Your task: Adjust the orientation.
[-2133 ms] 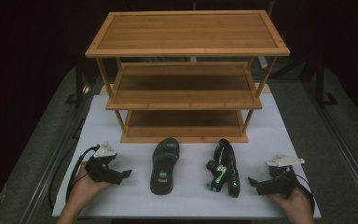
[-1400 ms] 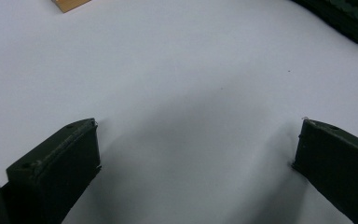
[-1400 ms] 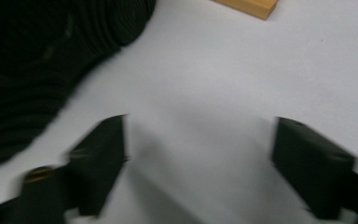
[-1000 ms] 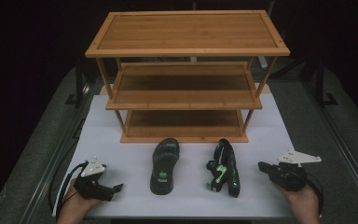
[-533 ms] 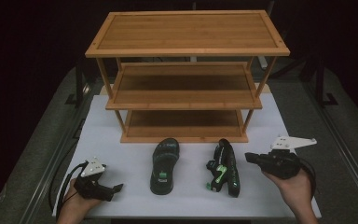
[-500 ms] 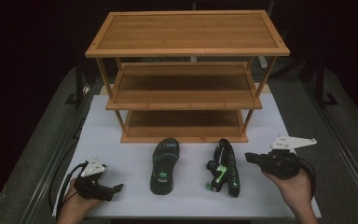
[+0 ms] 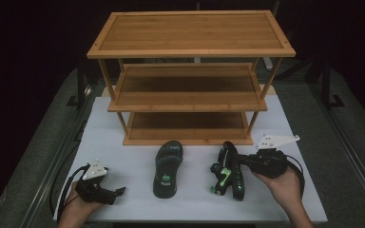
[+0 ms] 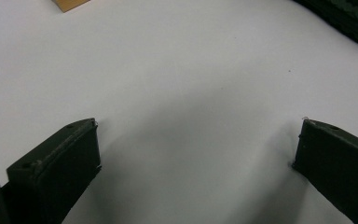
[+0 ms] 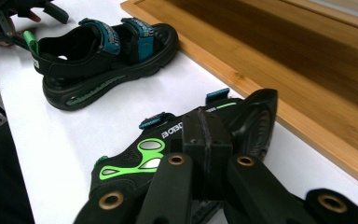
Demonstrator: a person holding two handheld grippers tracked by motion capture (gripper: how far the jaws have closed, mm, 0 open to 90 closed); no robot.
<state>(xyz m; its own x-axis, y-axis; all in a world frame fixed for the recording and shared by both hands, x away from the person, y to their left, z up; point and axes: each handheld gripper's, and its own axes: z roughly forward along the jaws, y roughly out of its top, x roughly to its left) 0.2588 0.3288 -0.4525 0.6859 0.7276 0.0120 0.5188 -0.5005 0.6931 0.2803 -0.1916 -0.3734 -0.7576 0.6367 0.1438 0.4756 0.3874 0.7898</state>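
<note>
High view: the right gripper (image 7: 240, 159) has its jaws shut tight together, with nothing between them, and its tip is right at the black sandal with bright green marks (image 7: 228, 172). That sandal lies tipped on its side on the white table (image 7: 123, 156), in front of the wooden three-shelf rack (image 7: 190, 33). Beside it sits a black sandal with blue straps (image 7: 167, 168). The left gripper (image 7: 119, 191) rests near the table's front edge, jaws wide apart and empty.
</note>
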